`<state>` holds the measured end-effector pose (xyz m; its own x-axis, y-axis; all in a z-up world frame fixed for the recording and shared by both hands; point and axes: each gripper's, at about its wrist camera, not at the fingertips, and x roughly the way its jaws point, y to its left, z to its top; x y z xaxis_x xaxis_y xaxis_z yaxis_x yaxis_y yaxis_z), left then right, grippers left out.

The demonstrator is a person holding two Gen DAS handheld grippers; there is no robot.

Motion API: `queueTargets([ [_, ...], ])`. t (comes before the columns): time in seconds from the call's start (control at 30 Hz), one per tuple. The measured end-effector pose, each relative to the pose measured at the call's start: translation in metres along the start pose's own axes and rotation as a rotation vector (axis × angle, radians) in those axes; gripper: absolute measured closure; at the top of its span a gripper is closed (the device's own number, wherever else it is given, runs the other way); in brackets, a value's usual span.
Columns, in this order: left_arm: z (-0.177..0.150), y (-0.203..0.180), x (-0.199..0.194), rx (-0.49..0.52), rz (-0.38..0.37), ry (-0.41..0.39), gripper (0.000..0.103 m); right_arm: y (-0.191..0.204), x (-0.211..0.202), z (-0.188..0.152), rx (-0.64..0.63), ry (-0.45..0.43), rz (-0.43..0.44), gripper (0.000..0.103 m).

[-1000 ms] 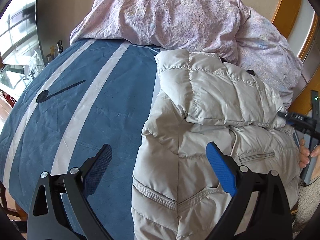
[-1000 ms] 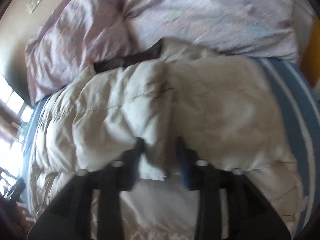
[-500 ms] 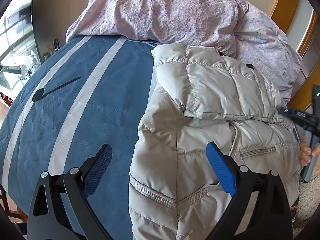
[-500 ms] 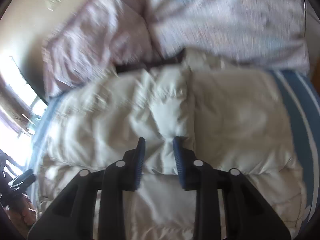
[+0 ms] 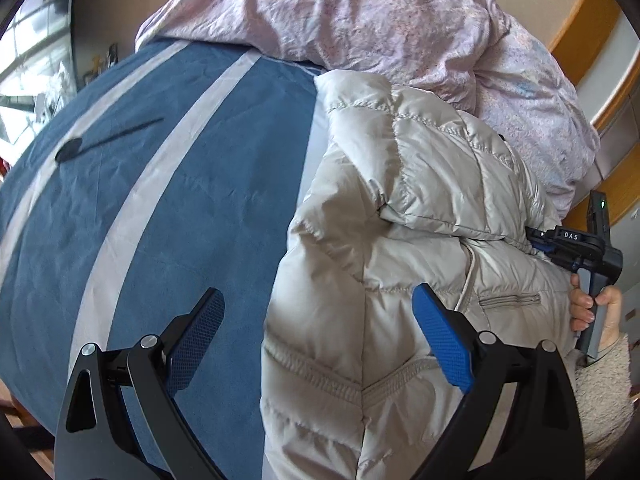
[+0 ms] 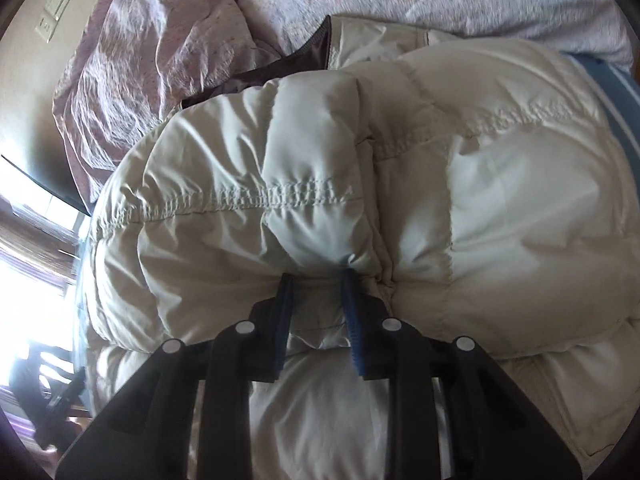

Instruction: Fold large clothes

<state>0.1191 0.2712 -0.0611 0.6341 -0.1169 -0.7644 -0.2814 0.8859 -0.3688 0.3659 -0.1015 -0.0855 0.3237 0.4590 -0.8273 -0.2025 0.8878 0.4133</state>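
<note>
- Left gripper point(image 5: 318, 334): jaws spread wide, nothing between the pads. It hangs over the near hem of the puffer jacket point(image 5: 400, 260); its left finger point(image 5: 196, 336) sits over the blue striped bedsheet point(image 5: 160, 208), its right finger over the quilted shell.
- Jacket lies on the right part of the bed, partly folded, top edge against the pink duvet point(image 5: 360, 12). A dark spoon-shaped object point(image 5: 80, 146) lies on the sheet, well apart to the left.
- Right gripper point(image 6: 316, 304): jaws nearly together, pinching a fold of the jacket point(image 6: 248, 152) at the edge of the upper folded panel. The blue pads bite only a little fabric.
- Risk (judgement): slick shell and springy fill; a shallow pinch could slip under pull and the flap would spring back open.
- Risk: with the left side unanchored, pulling from the right may drag the whole jacket across the sheet rather than crease it.
- Risk: the dark lining point(image 6: 256, 76) shows near the collar; uneven tension could leave the fold lopsided.
</note>
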Motion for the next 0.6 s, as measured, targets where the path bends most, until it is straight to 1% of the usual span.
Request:
queueTargets([
  [0.07, -0.005, 0.006, -0.004, -0.033, -0.011, 0.004, 0.007, -0.004, -0.009, 0.000, 0.020, 0.014, 0.023, 0.077],
  [0.13, -0.011, 0.013, -0.012, -0.057, -0.023, 0.004, 0.007, -0.004, -0.028, -0.003, 0.010, 0.000, 0.042, 0.069],
  [0.17, -0.013, 0.015, -0.015, -0.061, -0.024, 0.000, 0.007, -0.004, -0.039, -0.005, 0.000, -0.021, 0.042, 0.054],
  [0.2, -0.016, 0.018, -0.020, -0.067, -0.021, -0.007, 0.007, -0.004, -0.055, -0.008, -0.016, -0.063, 0.023, 0.038],
  [0.23, -0.018, 0.022, -0.024, -0.073, -0.017, -0.012, 0.007, -0.006, -0.067, -0.010, -0.030, -0.097, 0.008, 0.033],
  [0.27, -0.019, 0.024, -0.026, -0.079, -0.017, -0.013, 0.007, -0.008, -0.083, -0.015, -0.054, -0.135, -0.010, 0.030],
  [0.3, -0.020, 0.028, -0.028, -0.092, -0.021, -0.014, 0.007, -0.013, -0.095, -0.018, -0.067, -0.148, -0.017, 0.030],
  [0.4, -0.025, 0.035, -0.033, -0.118, -0.046, -0.007, 0.007, -0.035, -0.120, -0.030, -0.060, -0.142, 0.002, 0.024],
  [0.6, -0.036, 0.035, -0.037, -0.108, -0.053, 0.010, 0.007, -0.096, -0.149, -0.058, 0.040, -0.127, -0.004, 0.024],
])
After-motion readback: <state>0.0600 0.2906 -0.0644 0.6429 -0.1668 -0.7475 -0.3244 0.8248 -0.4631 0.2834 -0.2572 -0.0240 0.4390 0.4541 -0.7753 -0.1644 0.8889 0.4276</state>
